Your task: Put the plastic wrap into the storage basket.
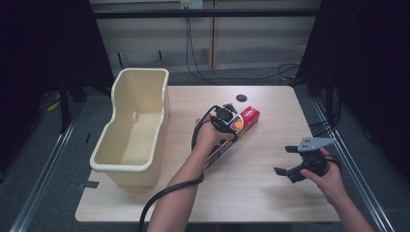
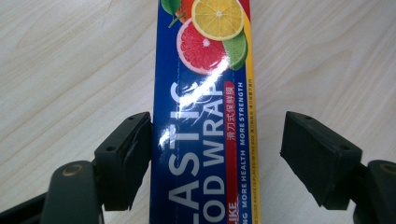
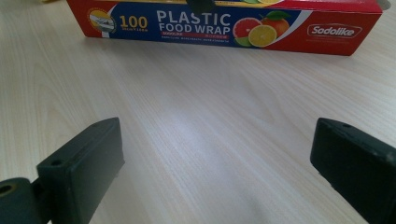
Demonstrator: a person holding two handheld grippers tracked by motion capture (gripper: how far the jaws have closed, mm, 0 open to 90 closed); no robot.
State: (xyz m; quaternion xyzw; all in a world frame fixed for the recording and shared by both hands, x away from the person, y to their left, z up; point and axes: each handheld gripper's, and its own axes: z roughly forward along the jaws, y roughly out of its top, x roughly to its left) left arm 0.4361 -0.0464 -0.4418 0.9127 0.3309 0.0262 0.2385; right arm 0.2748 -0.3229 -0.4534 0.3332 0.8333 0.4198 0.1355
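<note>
— Between the two black jaws of the left gripper (image 2: 212,156) lies the long blue-and-red cardboard box of plastic food wrap (image 2: 203,116). One pad sits against the box's edge, the other stands a little apart from the opposite edge, so the jaws are spread astride it and not yet pinching.

— Which way does the box run from there?

— Its long axis runs straight ahead between the jaws, so they straddle it across its narrow width. From above, the box (image 1: 243,121) lies flat on the pale wooden table (image 1: 270,203), slanting from near the middle towards the far side, with the left gripper (image 1: 224,117) poised over its middle. I'd judge that closing across the short side is all that remains before a lift.

— And the other hand?

— The right gripper (image 1: 293,162) hangs well apart to the right, jaws spread wide on nothing, with bare table between them in its own view and the box (image 3: 224,25) lying crosswise farther off. The left is clearly the nearer one.

— Anything around it?

— A cream plastic tub (image 1: 133,128) stands at the left edge of the table, open and empty, near the box but not touching. A small dark round disc (image 1: 241,98) sits beyond the box's far end. Nothing lies between box and tub.
</note>
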